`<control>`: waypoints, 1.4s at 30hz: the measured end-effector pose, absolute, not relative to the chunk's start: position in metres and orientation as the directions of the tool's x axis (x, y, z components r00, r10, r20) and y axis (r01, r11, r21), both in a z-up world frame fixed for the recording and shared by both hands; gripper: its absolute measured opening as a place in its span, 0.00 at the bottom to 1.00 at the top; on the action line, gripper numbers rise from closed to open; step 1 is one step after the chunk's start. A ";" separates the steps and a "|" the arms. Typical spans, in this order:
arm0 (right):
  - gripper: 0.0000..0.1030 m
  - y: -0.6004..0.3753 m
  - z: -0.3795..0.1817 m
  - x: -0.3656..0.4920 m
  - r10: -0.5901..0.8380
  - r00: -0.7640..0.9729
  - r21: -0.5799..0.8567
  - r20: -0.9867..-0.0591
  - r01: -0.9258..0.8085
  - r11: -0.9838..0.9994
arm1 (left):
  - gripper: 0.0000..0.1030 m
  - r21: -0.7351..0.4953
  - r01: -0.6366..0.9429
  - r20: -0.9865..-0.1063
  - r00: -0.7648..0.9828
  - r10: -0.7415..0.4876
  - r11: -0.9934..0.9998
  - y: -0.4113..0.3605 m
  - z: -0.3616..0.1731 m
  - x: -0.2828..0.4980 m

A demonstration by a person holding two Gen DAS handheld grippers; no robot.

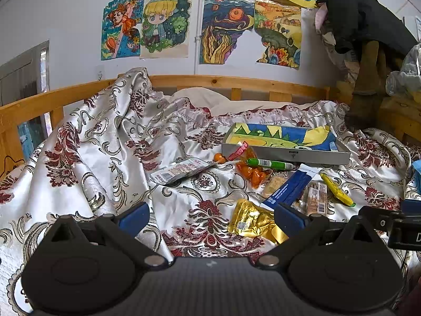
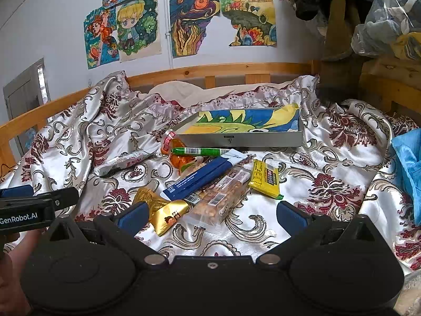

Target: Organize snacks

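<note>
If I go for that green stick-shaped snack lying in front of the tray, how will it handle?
The green stick snack looks round and slim, so it may roll if nudged sideways. Its glossy wrapper could slip between the pads. It rests partly on the orange packet, so it may shift as the open right tongs close.

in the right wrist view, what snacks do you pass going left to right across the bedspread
white packet → gold packet → blue box → yellow packet
</note>
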State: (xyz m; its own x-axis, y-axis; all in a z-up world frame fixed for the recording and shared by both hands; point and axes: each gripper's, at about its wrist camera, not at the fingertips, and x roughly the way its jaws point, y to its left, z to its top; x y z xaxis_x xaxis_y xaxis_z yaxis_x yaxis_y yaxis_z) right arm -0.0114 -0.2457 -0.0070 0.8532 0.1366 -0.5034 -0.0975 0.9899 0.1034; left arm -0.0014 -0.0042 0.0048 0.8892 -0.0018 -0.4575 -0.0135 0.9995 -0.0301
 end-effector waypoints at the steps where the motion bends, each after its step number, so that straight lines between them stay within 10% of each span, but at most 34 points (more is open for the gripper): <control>1: 0.99 -0.246 -0.007 -0.011 0.137 0.853 0.103 -0.503 -0.098 0.990 | 1.00 -0.029 -0.013 -0.458 0.889 -0.001 0.999 -0.004 0.005 -0.001; 42: 1.00 -0.258 0.022 0.044 0.270 0.843 0.066 -0.465 -0.271 0.960 | 1.00 0.102 -0.049 -0.428 0.899 0.089 0.994 -0.029 0.030 0.044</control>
State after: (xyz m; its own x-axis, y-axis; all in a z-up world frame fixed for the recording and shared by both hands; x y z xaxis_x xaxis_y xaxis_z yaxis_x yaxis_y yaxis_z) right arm 0.0438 -0.2577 0.0218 0.8432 0.2703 -0.4646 -0.2713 0.9602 0.0662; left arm 0.0440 -0.0290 0.0304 0.8993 0.0885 -0.4284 -0.0493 0.9936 0.1018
